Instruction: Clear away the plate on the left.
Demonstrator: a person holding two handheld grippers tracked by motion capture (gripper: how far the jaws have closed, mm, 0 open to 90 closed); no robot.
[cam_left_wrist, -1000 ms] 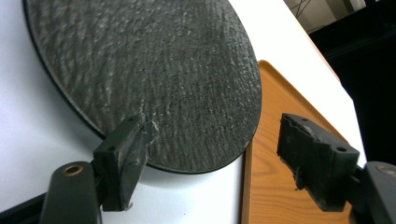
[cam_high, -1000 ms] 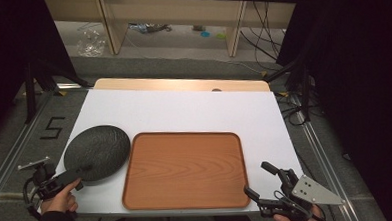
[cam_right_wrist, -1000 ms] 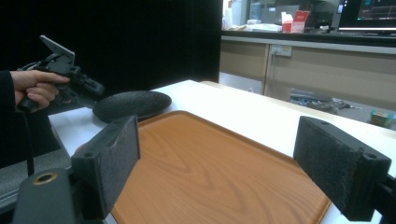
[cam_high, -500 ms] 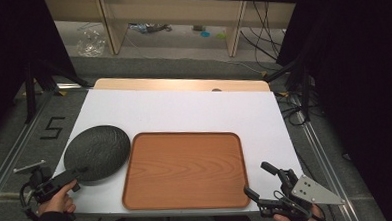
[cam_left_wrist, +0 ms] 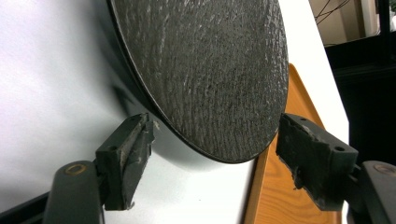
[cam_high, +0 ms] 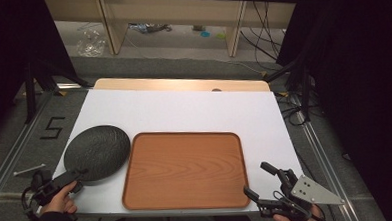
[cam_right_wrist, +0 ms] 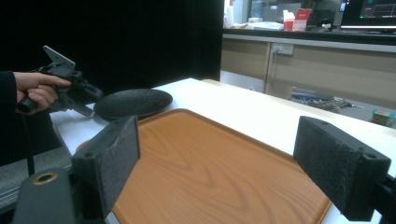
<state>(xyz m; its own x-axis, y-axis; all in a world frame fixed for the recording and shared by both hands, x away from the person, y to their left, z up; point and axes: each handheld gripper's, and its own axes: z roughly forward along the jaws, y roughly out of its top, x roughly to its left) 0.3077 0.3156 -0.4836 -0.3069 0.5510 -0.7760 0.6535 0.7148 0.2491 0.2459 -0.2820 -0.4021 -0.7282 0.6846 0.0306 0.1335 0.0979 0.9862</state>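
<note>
Black textured plate; orange-brown wood-grain tray; white tabletop.

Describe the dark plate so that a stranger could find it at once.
On the white table, look left of the wooden tray. The plate lies there, round, black and rough-textured, its near edge between the left gripper jaws.

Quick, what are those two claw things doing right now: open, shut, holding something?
Left gripper: open, jaws on either side of the black plate's near edge, pads not pressing it.
Right gripper: open, holding nothing, over the wooden tray.
</note>
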